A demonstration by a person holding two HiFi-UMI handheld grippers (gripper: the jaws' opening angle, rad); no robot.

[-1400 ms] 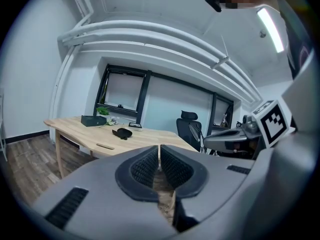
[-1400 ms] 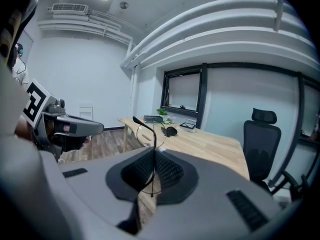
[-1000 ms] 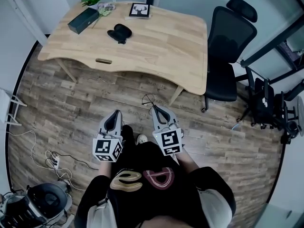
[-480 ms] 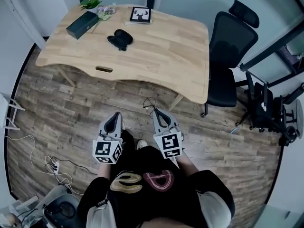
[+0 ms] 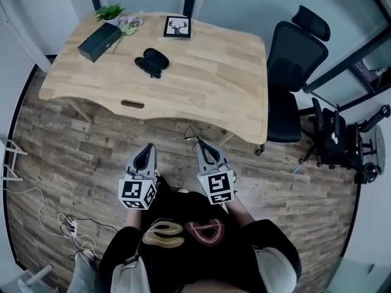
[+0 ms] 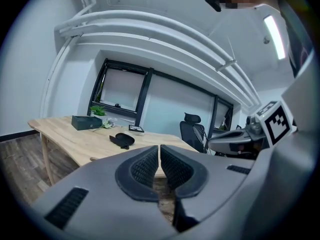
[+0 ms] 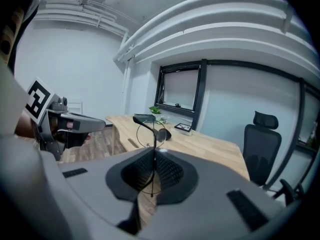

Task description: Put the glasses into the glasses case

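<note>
Currently: the carry to the table; nothing is in the case yet
Glasses (image 5: 192, 132): thin wire frame, pinched in the right gripper (image 5: 201, 144), one lens ring and a temple arm standing up past the jaw tips
Right gripper jaws: pressed together on the wire, as the right gripper view shows (image 7: 154, 156) with the frame (image 7: 144, 127) rising from between the pads
Left gripper (image 5: 147, 146): jaws drawn almost together with nothing between them (image 6: 159, 154)
Glasses case (image 5: 153, 60): black, on the wooden table (image 5: 208, 84), towards its far left part, well apart from both grippers; it looks open, though it is too small to be sure
Nearby on the table: a dark box (image 5: 99, 33) and a small picture frame (image 5: 177, 26) beyond the case, both apart from it
Doing it well: hold the pinch steady, since so thin a wire can swing or slip; come in over the near edge of the table and line the frame up with the long axis of the case before lowering
Left gripper's likely job: steady the case, or lift the lid if it proves shut
Risk: a bent frame if the glasses go in crooked
</note>
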